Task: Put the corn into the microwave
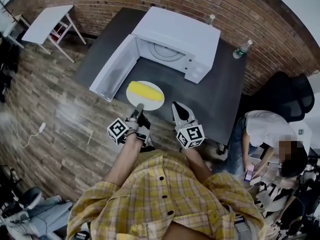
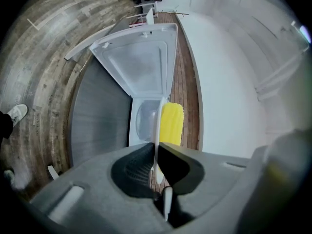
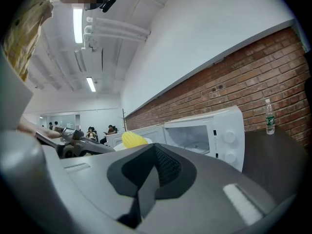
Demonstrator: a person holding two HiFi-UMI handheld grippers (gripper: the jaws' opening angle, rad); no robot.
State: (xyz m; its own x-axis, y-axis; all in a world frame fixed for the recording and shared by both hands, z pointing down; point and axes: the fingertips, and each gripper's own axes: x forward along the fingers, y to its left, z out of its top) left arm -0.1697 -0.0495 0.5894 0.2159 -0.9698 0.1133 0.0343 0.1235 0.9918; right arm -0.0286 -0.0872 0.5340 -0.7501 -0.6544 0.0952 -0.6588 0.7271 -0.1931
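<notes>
A yellow corn cob [image 1: 145,90] lies on a white plate [image 1: 132,100] in front of the white microwave [image 1: 177,36], whose door [image 1: 112,66] stands swung open to the left. My left gripper [image 1: 138,109] is shut on the plate's near rim. The left gripper view shows the plate [image 2: 157,126] edge-on between the closed jaws of the left gripper [image 2: 156,147], the corn [image 2: 171,123] beyond them, and the open door [image 2: 141,67]. My right gripper [image 1: 176,106] [image 3: 153,145] is shut on nothing, just right of the plate. Its view shows the corn [image 3: 132,139] and the microwave [image 3: 209,130].
The microwave stands on a dark grey table [image 1: 225,94] against a brick wall, with two water bottles [image 1: 242,49] behind it. A person [image 1: 270,134] sits at the table's right corner beside a black chair [image 1: 290,94]. A white folding table [image 1: 47,23] stands far left.
</notes>
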